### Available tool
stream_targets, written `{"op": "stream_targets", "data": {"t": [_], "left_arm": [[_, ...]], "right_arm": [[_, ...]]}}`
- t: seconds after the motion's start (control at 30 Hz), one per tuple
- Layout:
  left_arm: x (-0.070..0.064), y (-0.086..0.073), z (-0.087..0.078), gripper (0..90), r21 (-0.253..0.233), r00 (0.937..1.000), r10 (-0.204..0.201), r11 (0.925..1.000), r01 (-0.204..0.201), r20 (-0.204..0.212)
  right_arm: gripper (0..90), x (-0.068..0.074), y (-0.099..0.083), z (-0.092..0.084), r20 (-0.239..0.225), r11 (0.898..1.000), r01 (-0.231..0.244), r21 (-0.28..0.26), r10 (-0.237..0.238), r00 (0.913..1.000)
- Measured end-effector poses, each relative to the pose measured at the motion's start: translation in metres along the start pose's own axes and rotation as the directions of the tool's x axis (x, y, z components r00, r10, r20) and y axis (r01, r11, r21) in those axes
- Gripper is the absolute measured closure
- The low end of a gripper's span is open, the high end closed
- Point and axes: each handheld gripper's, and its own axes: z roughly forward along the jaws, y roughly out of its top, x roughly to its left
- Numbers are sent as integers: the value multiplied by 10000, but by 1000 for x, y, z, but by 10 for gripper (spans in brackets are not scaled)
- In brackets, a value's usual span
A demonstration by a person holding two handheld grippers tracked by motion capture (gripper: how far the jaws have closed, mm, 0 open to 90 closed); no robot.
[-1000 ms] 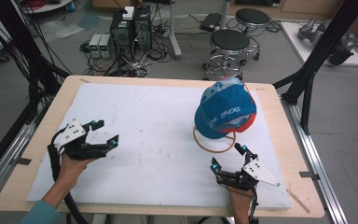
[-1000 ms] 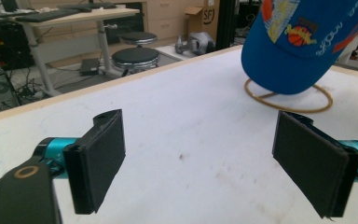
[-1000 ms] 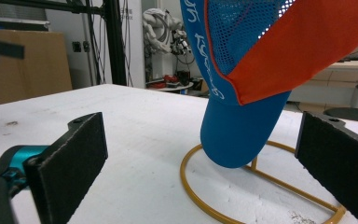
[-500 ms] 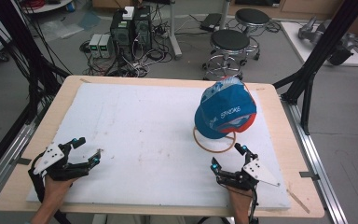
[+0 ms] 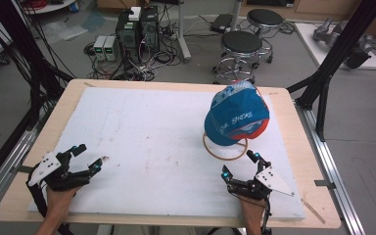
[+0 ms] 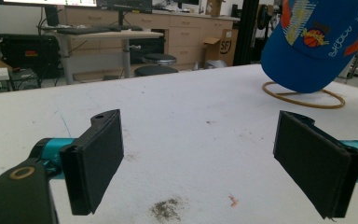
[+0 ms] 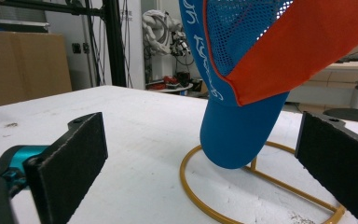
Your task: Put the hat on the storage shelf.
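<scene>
High view: the left gripper [image 5: 85, 157] rests at the near left of the white board [image 5: 147, 127], jaws apart and empty, well apart from the cap [image 5: 236, 116]. That blue cap sits on a gold wire stand [image 5: 225, 148] toward the right of the board, and the right gripper [image 5: 239, 164], just beside the stand's ring, also has its jaws spread with nothing between them. Judged from this, the work on the cap has not begun: no grasp is made yet. The right gripper view adds the cap's mesh and orange underside [image 7: 303, 51], while the left gripper view shows its printed front [image 6: 314, 37].
</scene>
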Motion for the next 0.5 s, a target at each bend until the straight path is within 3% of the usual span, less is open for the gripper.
{"op": "stream_targets", "data": {"t": [0.5], "left_arm": [[0,0,-1,164,-80,10000,24,10000,-24,5]], "right_arm": [[11,0,0,0,5,10000,22,-1,-22,10000]]}}
